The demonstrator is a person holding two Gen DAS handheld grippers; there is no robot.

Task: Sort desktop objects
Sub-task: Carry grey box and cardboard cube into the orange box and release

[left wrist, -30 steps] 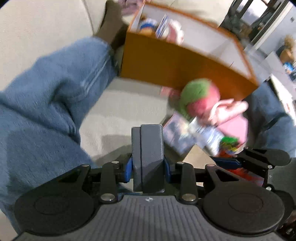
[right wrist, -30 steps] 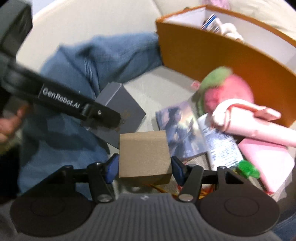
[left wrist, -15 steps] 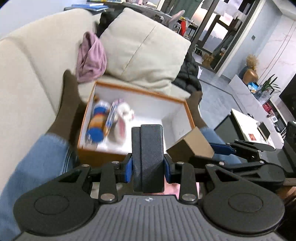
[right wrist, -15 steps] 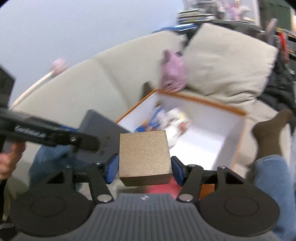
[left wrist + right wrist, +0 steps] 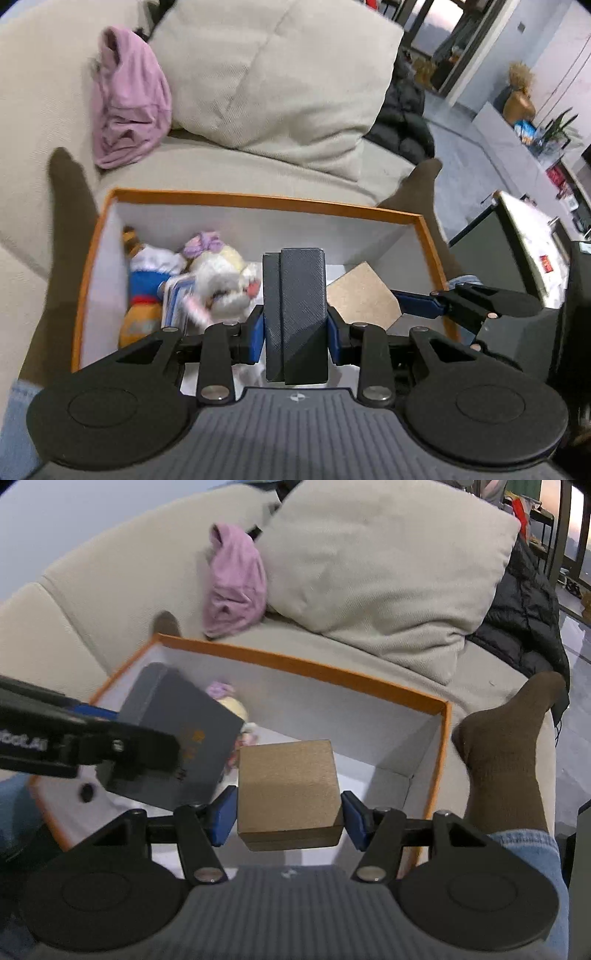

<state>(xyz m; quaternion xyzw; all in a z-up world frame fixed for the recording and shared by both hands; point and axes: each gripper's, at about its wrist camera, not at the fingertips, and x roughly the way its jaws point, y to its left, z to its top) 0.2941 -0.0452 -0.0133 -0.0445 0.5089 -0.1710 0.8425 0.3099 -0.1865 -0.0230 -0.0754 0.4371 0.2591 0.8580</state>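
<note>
My left gripper (image 5: 295,325) is shut on a dark grey box (image 5: 295,310), held on edge above the orange storage box (image 5: 258,201). The grey box also shows in the right wrist view (image 5: 177,734). My right gripper (image 5: 288,812) is shut on a tan cardboard cube (image 5: 288,790), held over the white inside of the orange box (image 5: 332,675); the cube shows in the left wrist view (image 5: 362,295). Plush toys (image 5: 214,277) and a blue-and-orange toy (image 5: 144,291) lie at the box's left end.
The orange box sits on a beige sofa (image 5: 258,177) between the person's brown-socked feet (image 5: 506,746). A large cushion (image 5: 388,561) and a pink cloth (image 5: 236,579) lie behind it. A black jacket (image 5: 524,602) is at the right.
Both grippers have lifted from the sofa seat beside the orange box to above its open top, each still holding its box. The pile of loose items has left view.
</note>
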